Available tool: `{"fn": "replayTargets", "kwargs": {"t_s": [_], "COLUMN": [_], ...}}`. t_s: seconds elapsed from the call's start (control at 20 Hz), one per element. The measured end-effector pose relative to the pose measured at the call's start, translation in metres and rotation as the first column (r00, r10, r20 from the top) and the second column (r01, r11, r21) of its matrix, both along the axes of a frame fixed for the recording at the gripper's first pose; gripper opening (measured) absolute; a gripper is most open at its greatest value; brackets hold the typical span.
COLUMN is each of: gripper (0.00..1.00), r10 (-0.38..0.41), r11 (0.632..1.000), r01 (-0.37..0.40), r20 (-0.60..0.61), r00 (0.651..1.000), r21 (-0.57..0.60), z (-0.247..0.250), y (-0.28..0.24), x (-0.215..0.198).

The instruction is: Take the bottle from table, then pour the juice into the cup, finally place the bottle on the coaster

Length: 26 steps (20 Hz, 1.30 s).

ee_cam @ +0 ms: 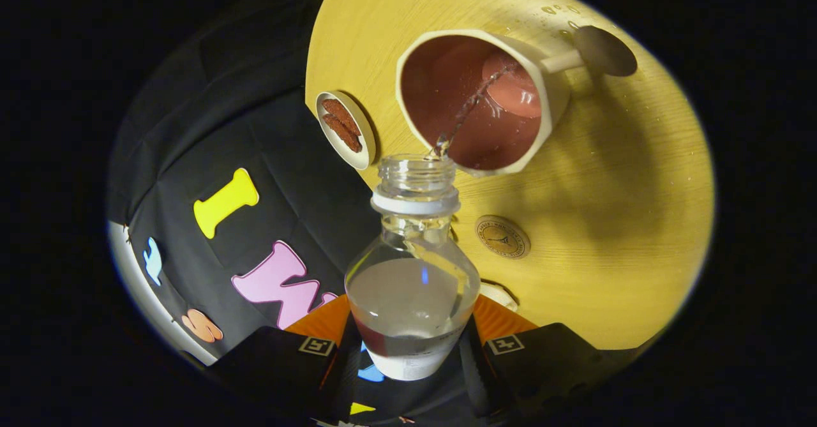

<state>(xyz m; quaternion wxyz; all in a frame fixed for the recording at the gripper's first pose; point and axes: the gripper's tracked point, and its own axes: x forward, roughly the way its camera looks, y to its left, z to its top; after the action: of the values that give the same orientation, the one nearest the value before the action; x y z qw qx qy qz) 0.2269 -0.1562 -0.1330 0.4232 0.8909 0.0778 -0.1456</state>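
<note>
The gripper [412, 350] sits low in the middle of the frame, rolled over so the whole scene tilts, its two fingers closed snugly against either side of the one clear bottle [412, 286]. The bottle is tipped, open neck pointing up the frame, and a thin stream of clear liquid [469, 108] arcs from its mouth into the one cup [479, 101], which has a pale outside, a reddish inside and a handle reaching toward the upper right. The liquid is pooling at the cup's bottom.

One round coaster [502, 236] lies on the wooden table [625, 223], just right of the bottle's neck and below the cup. One small dish [345, 129] with brown pieces sits left of the cup, right at the table's edge. Droplets [555, 11] speckle the wood above the cup. Bare tabletop spreads to the right of the coaster.
</note>
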Motion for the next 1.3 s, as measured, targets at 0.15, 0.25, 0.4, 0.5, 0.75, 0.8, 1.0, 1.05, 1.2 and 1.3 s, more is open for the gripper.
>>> {"fn": "replayTargets", "kwargs": {"t_s": [0.15,0.25,0.4,0.5,0.75,0.8,1.0,1.05,1.2,1.3], "gripper": [0.71,0.71,0.71,0.71,0.71,0.71,0.71,0.71,0.71,0.71], "r10": [-0.039,-0.061,-0.081,-0.083,-0.116,-0.116,-0.145,-0.148,-0.161,-0.173], "r11": [0.997,0.991,0.983,0.981,0.962,0.960,0.948,0.948,0.941,0.936], "r01": [0.038,0.059,0.076,0.079,0.106,0.105,0.129,0.132,0.141,0.152], "r20": [0.008,0.015,0.021,0.016,0.027,0.030,0.033,0.034,0.040,0.041], "r00": [0.999,0.998,0.996,0.996,0.993,0.993,0.989,0.988,0.986,0.984], "r21": [0.073,0.123,0.164,0.179,0.252,0.258,0.291,0.290,0.308,0.316], "z": [0.005,0.009,0.014,0.014,0.021,0.022,0.022,0.022,0.020,0.020], "y": [-0.007,-0.011,-0.018,-0.021,-0.027,-0.026,-0.027,-0.027,-0.027,-0.029], "x": [0.001,0.002,-0.002,-0.003,-0.002,-0.002,-0.002,-0.001,-0.002,-0.004]}}
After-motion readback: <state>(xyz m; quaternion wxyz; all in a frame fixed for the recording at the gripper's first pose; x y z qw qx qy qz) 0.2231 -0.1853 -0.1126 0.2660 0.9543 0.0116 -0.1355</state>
